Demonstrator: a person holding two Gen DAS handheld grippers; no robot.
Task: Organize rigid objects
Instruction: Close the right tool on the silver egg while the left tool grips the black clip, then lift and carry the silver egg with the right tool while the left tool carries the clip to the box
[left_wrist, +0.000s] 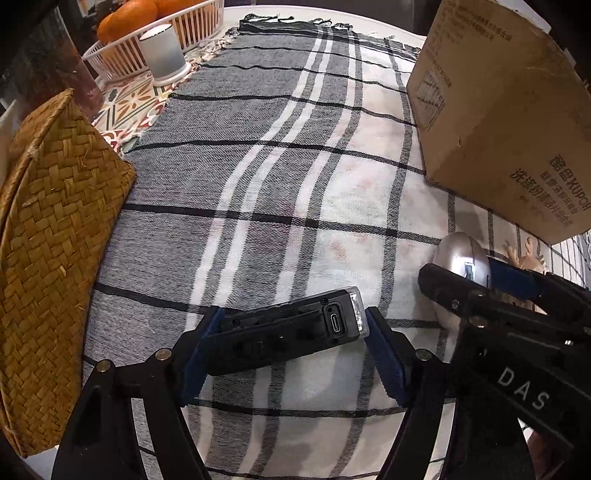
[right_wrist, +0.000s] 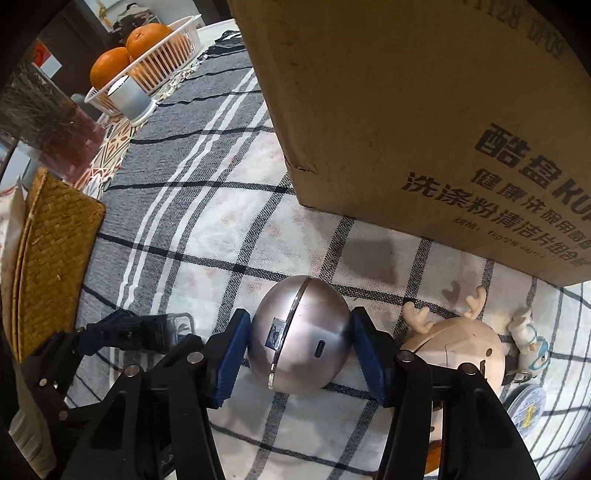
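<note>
My left gripper (left_wrist: 291, 339) is shut on a black rectangular device (left_wrist: 284, 332) with a USB-C port and a clear end, held just above the plaid cloth. My right gripper (right_wrist: 299, 350) is shut on a silver egg-shaped device (right_wrist: 299, 336) with a small screen and a port. In the left wrist view the silver egg (left_wrist: 461, 258) and the right gripper (left_wrist: 517, 295) show at the right. In the right wrist view the left gripper (right_wrist: 140, 332) with the black device (right_wrist: 162, 330) shows at the left.
A large cardboard box (left_wrist: 498, 110) stands at the right, close ahead of the right gripper (right_wrist: 424, 110). A woven basket (left_wrist: 48, 240) lies at the left. A white basket of oranges (left_wrist: 155, 29) and a grey cup (left_wrist: 162, 55) are far left. A reindeer toy (right_wrist: 458, 343) lies right of the egg.
</note>
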